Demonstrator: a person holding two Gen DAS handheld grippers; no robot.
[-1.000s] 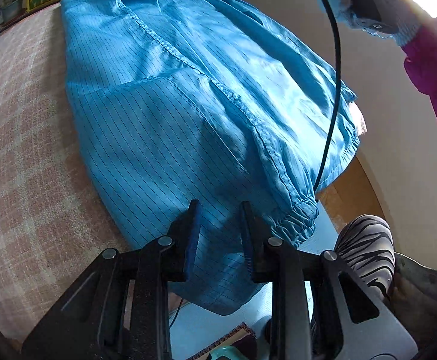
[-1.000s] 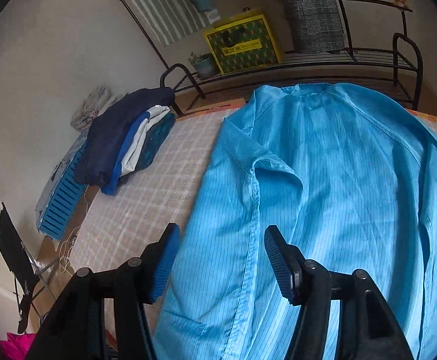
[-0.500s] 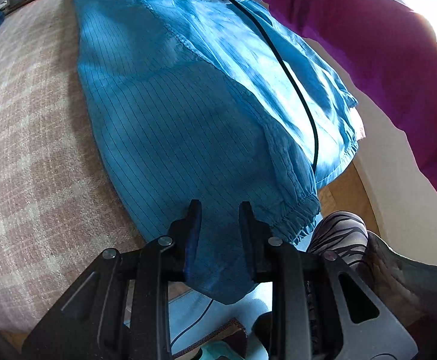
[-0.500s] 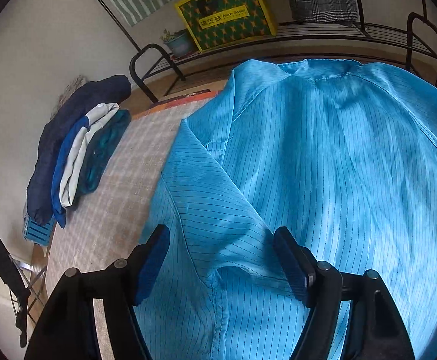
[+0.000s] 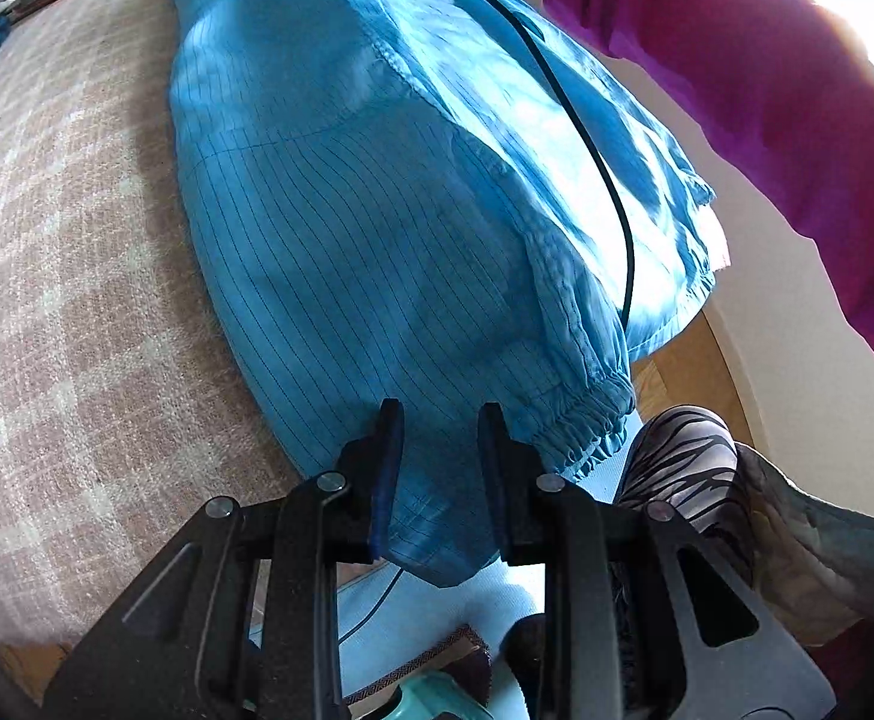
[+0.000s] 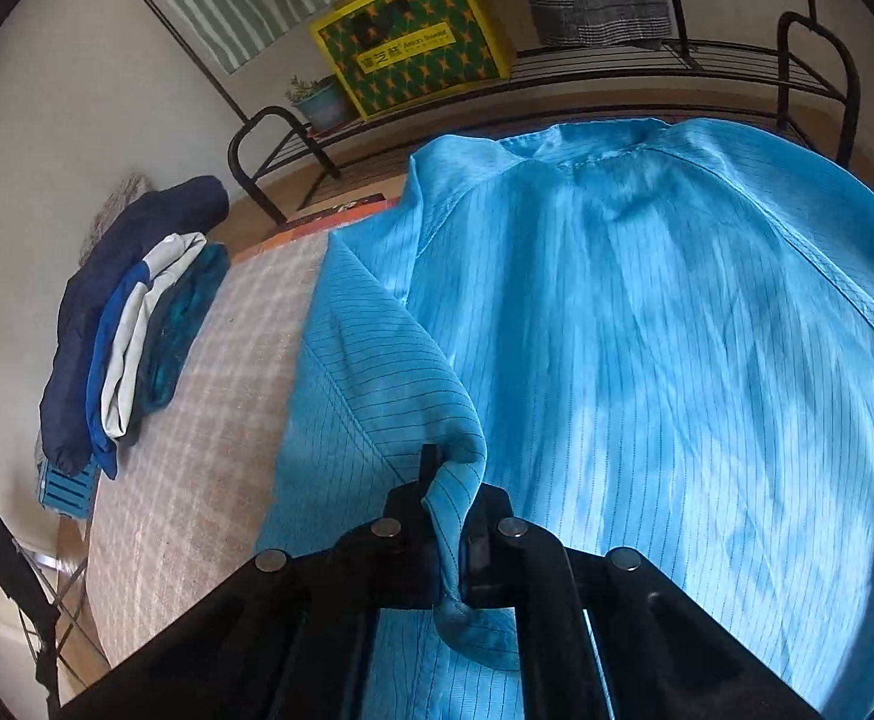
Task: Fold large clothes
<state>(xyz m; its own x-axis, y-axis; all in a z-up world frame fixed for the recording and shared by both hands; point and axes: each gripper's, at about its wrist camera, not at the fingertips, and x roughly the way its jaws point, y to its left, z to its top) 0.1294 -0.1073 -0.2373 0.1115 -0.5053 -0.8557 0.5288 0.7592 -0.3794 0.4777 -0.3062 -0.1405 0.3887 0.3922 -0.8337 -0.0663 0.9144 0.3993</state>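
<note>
Right gripper [image 6: 445, 531]: fingers pinch a fold of the blue striped garment [image 6: 646, 360], lower centre.
Left gripper [image 5: 437, 468]: fingers narrowly spread, hem corner between them; contact unclear.

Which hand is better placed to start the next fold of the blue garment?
Right, probably. The right gripper is shut on a pinched fold of the blue garment; the left gripper only straddles the hem, its fingers apart.
</note>
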